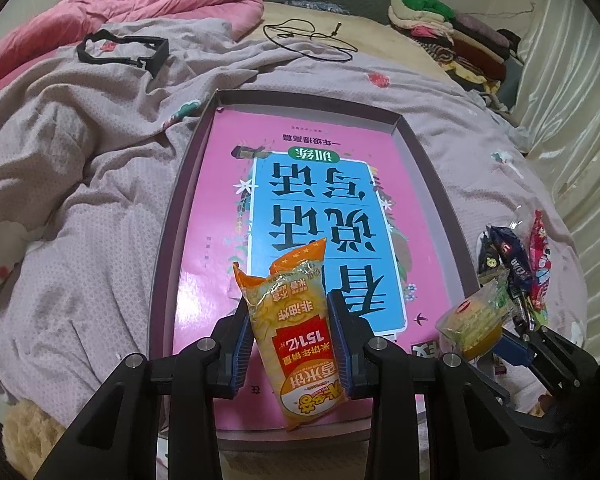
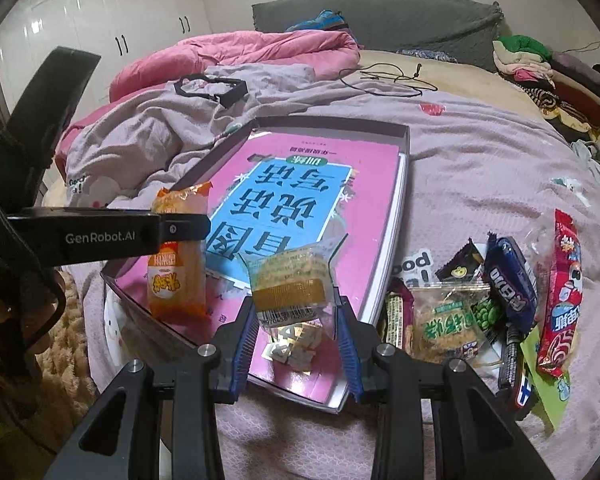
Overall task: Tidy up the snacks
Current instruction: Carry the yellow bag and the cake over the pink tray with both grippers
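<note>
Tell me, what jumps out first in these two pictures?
The big pink book with a blue panel lying in a shallow box on the bed catches the eye first. Above it, the left gripper pinches an orange rice-cracker packet, and the right gripper holds a clear-wrapped yellow cake. A heap of colourful snack packets lies on the bedspread right of the box.

Two tools show, the left tool (image 1: 292,340) and the right tool (image 2: 298,340), each with one snack packet: one orange rice-cracker packet (image 1: 300,336) and one clear yellow cake packet (image 2: 290,284). One shallow box (image 2: 404,184) holds one pink book (image 2: 308,200). The loose pile (image 2: 496,296) near the bed's right edge counts about seven packets, some overlapping.
</note>
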Demonstrator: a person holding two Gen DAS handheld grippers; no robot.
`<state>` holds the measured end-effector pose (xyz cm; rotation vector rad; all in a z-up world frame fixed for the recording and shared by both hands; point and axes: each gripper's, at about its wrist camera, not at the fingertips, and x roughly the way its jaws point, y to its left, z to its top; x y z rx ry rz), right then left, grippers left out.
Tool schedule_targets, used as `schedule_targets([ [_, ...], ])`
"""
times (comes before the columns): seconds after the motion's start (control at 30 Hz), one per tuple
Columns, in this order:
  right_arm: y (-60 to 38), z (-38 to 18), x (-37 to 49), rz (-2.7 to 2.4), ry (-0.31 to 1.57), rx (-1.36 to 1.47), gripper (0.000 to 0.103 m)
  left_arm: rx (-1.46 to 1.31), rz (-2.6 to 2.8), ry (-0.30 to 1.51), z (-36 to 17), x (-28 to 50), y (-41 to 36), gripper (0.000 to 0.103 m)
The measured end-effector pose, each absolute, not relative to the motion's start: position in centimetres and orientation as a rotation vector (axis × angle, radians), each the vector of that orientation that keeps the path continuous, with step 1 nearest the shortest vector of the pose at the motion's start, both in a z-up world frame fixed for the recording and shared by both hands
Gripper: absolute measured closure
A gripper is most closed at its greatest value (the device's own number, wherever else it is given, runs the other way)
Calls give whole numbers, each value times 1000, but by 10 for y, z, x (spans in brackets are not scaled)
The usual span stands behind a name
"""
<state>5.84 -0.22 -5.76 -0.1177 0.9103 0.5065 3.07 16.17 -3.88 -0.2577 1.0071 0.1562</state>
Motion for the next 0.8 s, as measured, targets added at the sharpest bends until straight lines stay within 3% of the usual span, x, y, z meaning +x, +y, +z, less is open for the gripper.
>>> schedule_targets([
  [0.8, 1, -66, 51, 547, 973, -122, 63, -268, 200, 1009, -36, 23, 179, 67],
])
